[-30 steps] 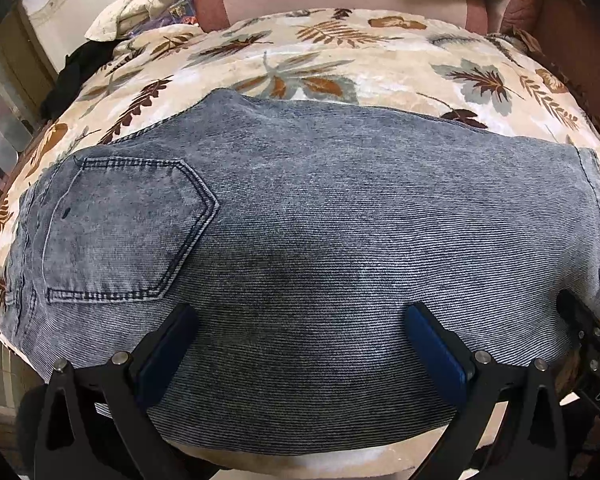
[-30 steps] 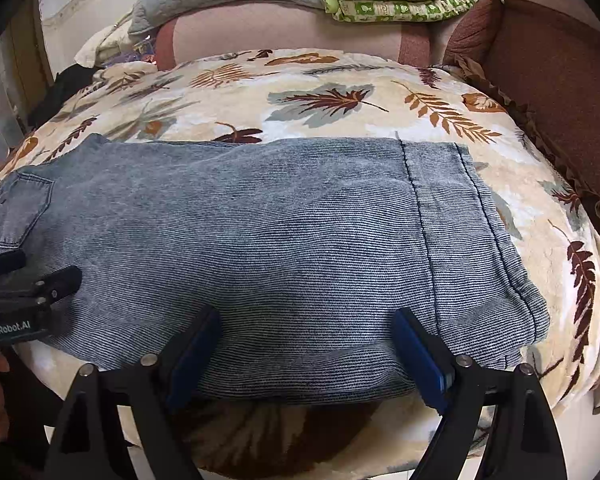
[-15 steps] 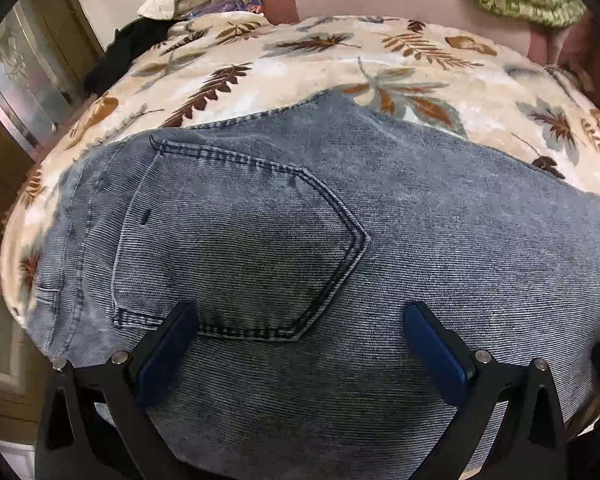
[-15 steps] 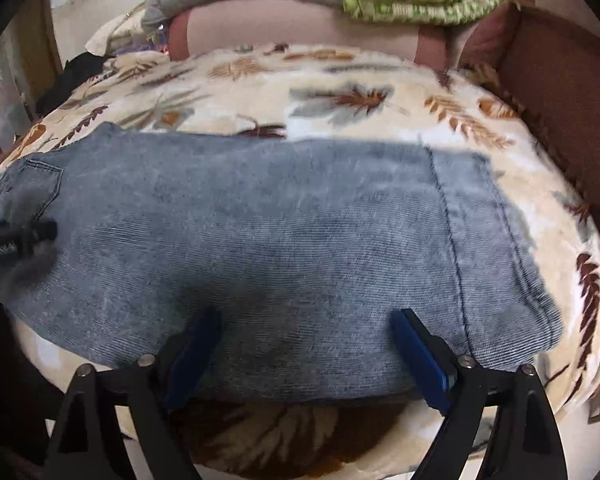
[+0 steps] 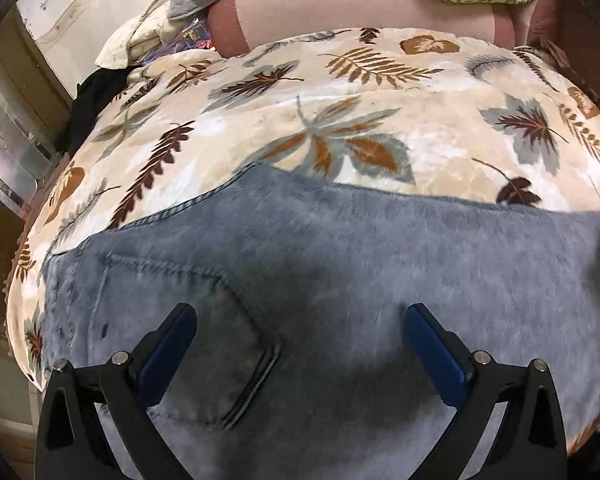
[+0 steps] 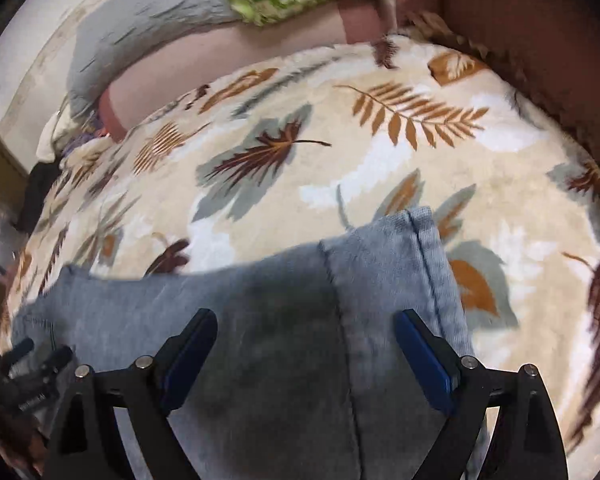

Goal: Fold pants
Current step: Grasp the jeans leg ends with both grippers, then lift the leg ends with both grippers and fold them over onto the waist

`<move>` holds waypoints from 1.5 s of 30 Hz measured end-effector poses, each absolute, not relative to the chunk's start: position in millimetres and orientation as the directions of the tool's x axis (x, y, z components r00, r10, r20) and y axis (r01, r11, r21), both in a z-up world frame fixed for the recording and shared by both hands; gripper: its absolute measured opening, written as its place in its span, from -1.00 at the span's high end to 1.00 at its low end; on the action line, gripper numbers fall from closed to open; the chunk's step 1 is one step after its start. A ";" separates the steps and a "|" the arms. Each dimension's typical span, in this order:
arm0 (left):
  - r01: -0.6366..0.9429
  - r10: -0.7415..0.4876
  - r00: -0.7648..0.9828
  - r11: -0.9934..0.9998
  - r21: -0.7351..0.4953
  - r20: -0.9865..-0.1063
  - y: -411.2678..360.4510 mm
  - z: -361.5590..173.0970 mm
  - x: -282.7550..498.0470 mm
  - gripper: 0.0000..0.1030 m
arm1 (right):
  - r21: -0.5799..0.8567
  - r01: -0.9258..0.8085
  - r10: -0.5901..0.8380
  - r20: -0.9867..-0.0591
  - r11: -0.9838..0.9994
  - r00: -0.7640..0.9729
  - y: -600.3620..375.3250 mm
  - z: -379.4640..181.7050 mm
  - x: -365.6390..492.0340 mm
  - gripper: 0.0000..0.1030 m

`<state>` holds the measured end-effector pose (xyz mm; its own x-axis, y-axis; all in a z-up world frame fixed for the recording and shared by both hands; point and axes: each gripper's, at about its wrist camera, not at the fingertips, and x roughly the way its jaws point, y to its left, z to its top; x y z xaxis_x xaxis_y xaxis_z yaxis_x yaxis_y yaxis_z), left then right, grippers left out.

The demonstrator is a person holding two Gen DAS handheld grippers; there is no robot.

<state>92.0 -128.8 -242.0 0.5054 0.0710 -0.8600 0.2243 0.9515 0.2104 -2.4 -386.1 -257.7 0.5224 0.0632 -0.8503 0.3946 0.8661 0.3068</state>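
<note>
With both the left claw and right claw spread wide above the jeans, pinching nothing, a shallow bite could catch one layer only and skew the fold on the blanket.

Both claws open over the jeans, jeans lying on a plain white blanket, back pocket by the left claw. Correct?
Not quite: the blanket is leaf-patterned, not plain white, as the left wrist view shows. The rest holds: left claw and right claw are open over the jeans, with the back pocket by the left claw.
</note>
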 end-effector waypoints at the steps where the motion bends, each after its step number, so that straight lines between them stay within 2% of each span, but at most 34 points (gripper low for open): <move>1: 0.226 0.072 0.488 0.952 0.205 -0.870 -131.6 -245.7 93.4 -1.00 | 0.295 0.384 0.062 -0.854 0.875 0.516 -387.7 -259.5 3.6 -0.80; 4: 0.201 0.063 0.458 0.964 0.172 -0.887 -130.9 -253.9 103.2 -1.00 | 0.276 0.345 0.066 -0.857 0.897 0.512 -391.8 -265.5 21.8 -0.88; 5: 0.197 0.060 0.455 0.966 0.165 -0.889 -130.4 -254.3 104.8 -1.00 | 0.276 0.326 0.076 -0.855 0.904 0.513 -391.1 -267.3 26.7 -1.00; 9: 0.211 0.072 0.431 0.961 0.178 -0.899 -130.4 -251.6 104.5 -1.00 | 0.253 0.318 0.046 -0.842 0.914 0.537 -389.1 -257.3 29.4 -1.00; 16: 0.288 -0.032 0.463 0.950 0.116 -0.886 -144.6 -225.1 61.1 -1.00 | 0.515 0.384 0.075 -0.665 0.766 0.743 -446.7 -215.3 -60.0 -1.00; 21: 0.420 -0.120 0.419 0.904 0.076 -0.900 -183.8 -228.4 32.0 -1.00 | 0.739 0.388 0.227 -0.580 0.552 0.782 -476.8 -245.0 -128.7 -1.00; 26: 0.490 -0.154 0.415 0.868 0.078 -0.897 -216.1 -229.5 13.0 -1.00 | 0.818 0.359 0.333 -0.526 0.450 0.782 -469.3 -267.1 -162.3 -0.99; 28: 0.496 -0.153 0.408 0.865 0.078 -0.900 -224.7 -232.1 11.5 -1.00 | 0.823 0.375 0.353 -0.533 0.426 0.769 -464.7 -276.6 -164.6 -0.91; 30: 0.498 -0.152 0.406 0.864 0.078 -0.901 -230.7 -233.5 11.0 -1.00 | 0.848 0.372 0.396 -0.511 0.378 0.763 -462.5 -286.8 -162.9 -0.69; 36: 0.497 -0.147 0.419 0.863 0.091 -0.896 -243.9 -235.5 13.6 -1.00 | 0.837 0.418 0.403 -0.539 0.352 0.740 -462.4 -300.6 -154.9 -0.45; 40: 0.510 -0.142 0.417 0.854 0.102 -0.898 -256.9 -242.0 14.3 -1.00 | 0.848 0.423 0.411 -0.526 0.319 0.745 -466.9 -306.6 -159.6 -0.33; 45: 0.519 -0.115 0.394 0.847 0.117 -0.912 -266.2 -259.3 15.1 -1.00 | 0.868 0.402 0.441 -0.495 0.292 0.748 -464.9 -309.0 -154.5 -0.33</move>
<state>15.1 -266.2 -259.3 0.3943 -0.1154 -0.9117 0.5192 0.8465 0.1174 -154.5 -464.9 -309.0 0.7484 0.4411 -0.4953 0.4018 0.2924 0.8678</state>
